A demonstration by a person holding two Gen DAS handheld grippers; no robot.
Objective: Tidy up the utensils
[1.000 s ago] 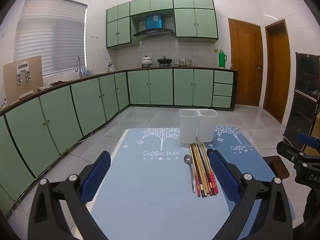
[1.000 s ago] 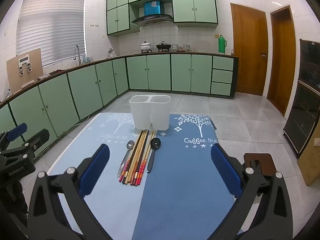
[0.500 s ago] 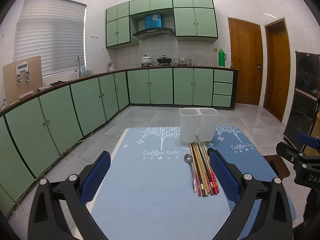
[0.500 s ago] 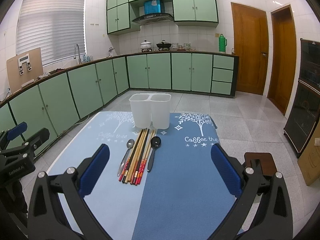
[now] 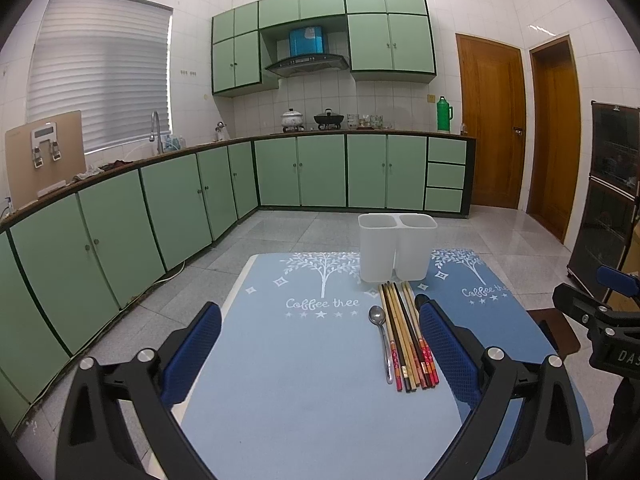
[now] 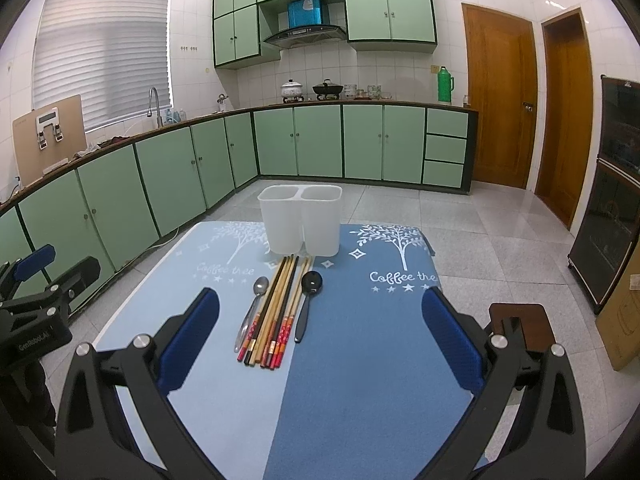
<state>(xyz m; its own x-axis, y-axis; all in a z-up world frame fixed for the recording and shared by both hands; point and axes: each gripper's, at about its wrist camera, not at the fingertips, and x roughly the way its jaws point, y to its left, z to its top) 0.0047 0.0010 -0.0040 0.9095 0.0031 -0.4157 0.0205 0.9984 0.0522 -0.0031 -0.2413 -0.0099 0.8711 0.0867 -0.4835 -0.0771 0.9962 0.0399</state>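
Observation:
A white two-compartment utensil holder (image 5: 397,247) (image 6: 301,231) stands upright at the far edge of the blue table mat. In front of it lie several chopsticks (image 5: 406,336) (image 6: 276,308) side by side, a metal spoon (image 5: 382,334) (image 6: 253,307) on their left and a black spoon (image 6: 308,300) on their right. My left gripper (image 5: 320,344) is open and empty above the near left of the mat. My right gripper (image 6: 320,332) is open and empty above the near right. The black spoon is mostly hidden behind the right finger in the left wrist view.
The table carries a light blue mat (image 5: 288,360) and a darker blue mat (image 6: 372,360) printed "Coffee tree". A brown stool (image 6: 520,320) stands right of the table. Green kitchen cabinets (image 5: 160,208) run along the left and back walls. The other gripper shows at each view's edge.
Both grippers have stayed open and nearly still. The utensils and the holder have not moved.

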